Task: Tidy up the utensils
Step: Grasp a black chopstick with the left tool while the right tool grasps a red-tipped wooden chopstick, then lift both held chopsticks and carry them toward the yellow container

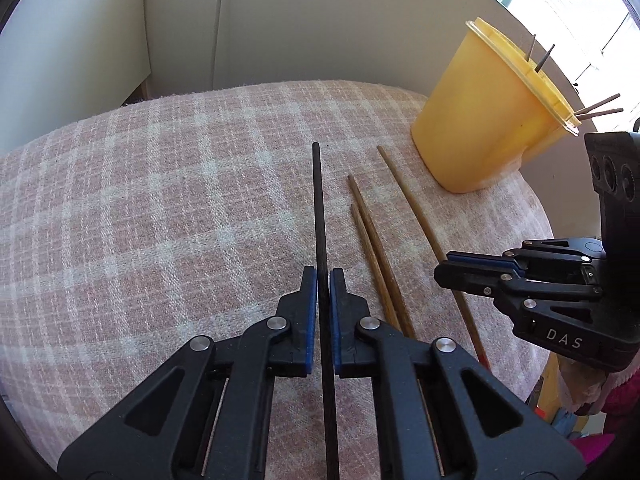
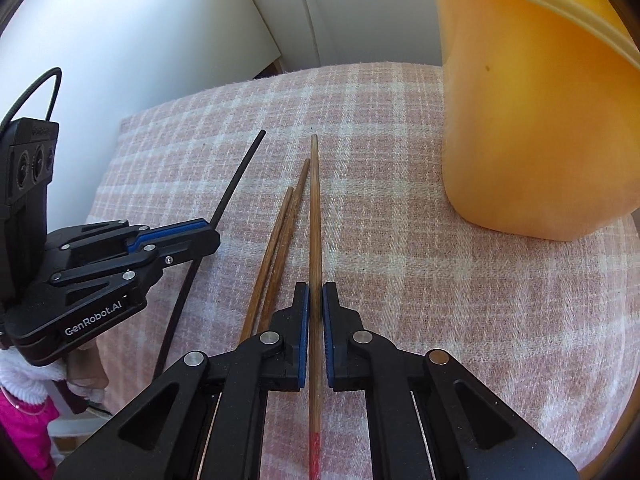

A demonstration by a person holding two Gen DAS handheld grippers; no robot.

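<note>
White letters "DAS" stand on the black side of the right gripper [image 1: 442, 270], and "GenRobot.AI" is printed in white along the side of the left gripper [image 2: 214, 236].

The cloth [image 1: 160, 200] covering the counter is pink with a white checked pattern; the holder [image 1: 492, 120] is yellow; one chopstick [image 1: 320, 208] is black; three chopsticks [image 2: 280, 240] are brown wood, one [image 2: 315, 220] with a red end; each claw, left [image 1: 323, 280] and right [image 2: 315, 292], is black with blue pads; a sleeve [image 2: 24, 412] is magenta.
</note>
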